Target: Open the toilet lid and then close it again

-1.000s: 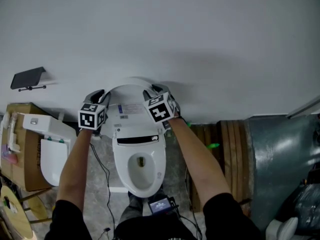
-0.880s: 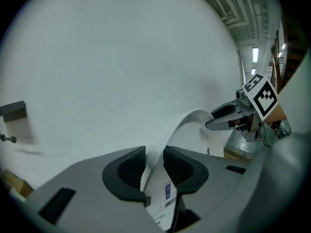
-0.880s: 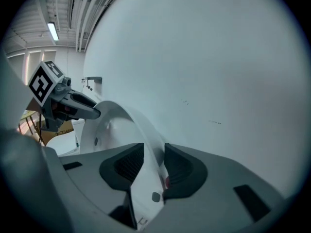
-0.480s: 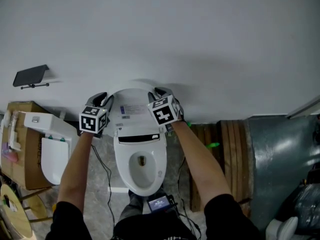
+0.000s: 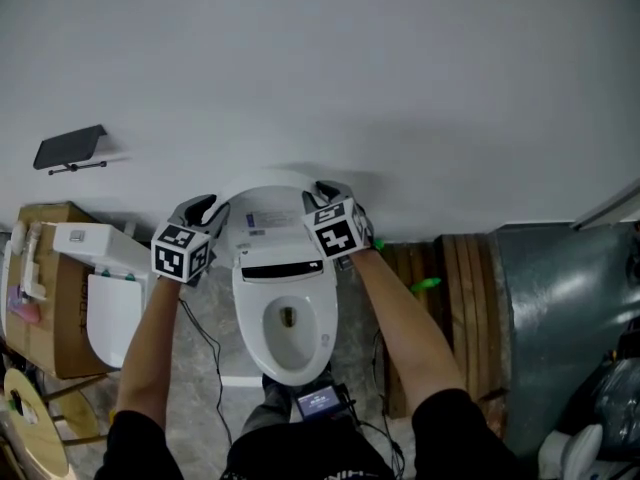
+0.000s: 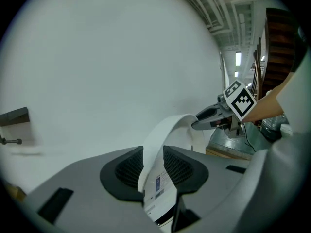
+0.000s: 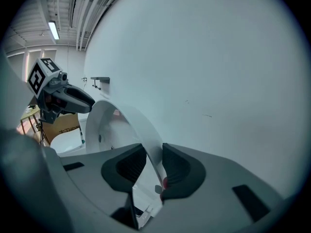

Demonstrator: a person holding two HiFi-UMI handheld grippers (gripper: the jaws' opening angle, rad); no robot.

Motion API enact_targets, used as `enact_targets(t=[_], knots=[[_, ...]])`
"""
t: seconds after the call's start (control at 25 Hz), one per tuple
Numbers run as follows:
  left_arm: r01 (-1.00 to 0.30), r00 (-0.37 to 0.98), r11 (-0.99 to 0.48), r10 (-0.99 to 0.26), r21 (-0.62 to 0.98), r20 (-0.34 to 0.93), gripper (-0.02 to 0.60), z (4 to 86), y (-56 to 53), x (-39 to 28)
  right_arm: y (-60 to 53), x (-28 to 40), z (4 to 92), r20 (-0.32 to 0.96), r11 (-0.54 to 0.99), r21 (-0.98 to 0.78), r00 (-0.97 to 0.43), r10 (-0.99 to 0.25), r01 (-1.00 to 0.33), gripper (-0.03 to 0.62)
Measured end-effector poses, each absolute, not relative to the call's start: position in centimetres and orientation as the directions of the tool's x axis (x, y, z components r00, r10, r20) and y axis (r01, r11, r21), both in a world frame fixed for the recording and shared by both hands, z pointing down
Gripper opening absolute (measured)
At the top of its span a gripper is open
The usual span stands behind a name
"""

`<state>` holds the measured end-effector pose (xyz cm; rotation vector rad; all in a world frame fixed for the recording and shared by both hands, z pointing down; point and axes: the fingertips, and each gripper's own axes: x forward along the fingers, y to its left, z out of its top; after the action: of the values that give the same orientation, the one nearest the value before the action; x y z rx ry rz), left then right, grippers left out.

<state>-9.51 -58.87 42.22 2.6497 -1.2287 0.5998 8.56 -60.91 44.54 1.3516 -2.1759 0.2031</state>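
The white toilet lid (image 5: 268,211) stands raised over the open seat and bowl (image 5: 287,320), close to the wall. My left gripper (image 5: 207,210) is shut on the lid's left edge. In the left gripper view the lid's rim (image 6: 167,130) runs between the pads of the left gripper (image 6: 153,166). My right gripper (image 5: 324,194) grips the lid's right edge; its jaws have just been closing, and the lid's rim (image 7: 124,118) now sits pinched between them at the right gripper (image 7: 154,161). Each gripper shows in the other's view across the lid.
A spare white toilet seat unit (image 5: 100,288) rests on a cardboard box (image 5: 45,298) at the left. Wooden slats (image 5: 460,288) and a grey metal sheet (image 5: 560,308) stand at the right. A black shelf (image 5: 70,148) hangs on the wall. Cables and a small screen (image 5: 320,403) lie at the toilet's foot.
Both grippers and the lid's top edge have come away from the wall toward the person. The right gripper's hold on the right edge has settled.
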Motion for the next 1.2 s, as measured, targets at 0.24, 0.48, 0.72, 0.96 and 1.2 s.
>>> enact_targets(t=[0.24, 0.48, 0.72, 0.96, 1.2], knots=[[-0.728, 0.659, -0.681, -0.667, 0.072, 0.348, 0.163, 40.3, -56.3, -9.9, -57.7, 8.6, 44.5, 0.535, 0.478, 0.167, -0.328, -0.779, -0.862, 0.107], [-0.664, 0.739, -0.721, -0.593, 0.197, 0.319, 0.213, 40.3, -53.5, -9.1, -53.4, 8.4, 45.0, 0.526, 0.499, 0.203, -0.336, -0.781, -0.842, 0.114], [-0.606, 0.79, -0.752, -0.528, 0.261, 0.313, 0.224, 41.2, -49.6, -8.1, -48.6, 8.6, 46.0, 0.539, 0.504, 0.246, -0.315, -0.781, -0.828, 0.116], [-0.565, 0.817, -0.776, -0.48, 0.28, 0.319, 0.224, 42.3, -45.4, -7.9, -44.6, 8.7, 46.9, 0.542, 0.487, 0.287, -0.279, -0.793, -0.825, 0.118], [-0.532, 0.84, -0.788, -0.448, 0.309, 0.306, 0.222, 43.8, -41.8, -7.8, -41.1, 8.9, 48.2, 0.546, 0.461, 0.325, -0.234, -0.804, -0.826, 0.118]])
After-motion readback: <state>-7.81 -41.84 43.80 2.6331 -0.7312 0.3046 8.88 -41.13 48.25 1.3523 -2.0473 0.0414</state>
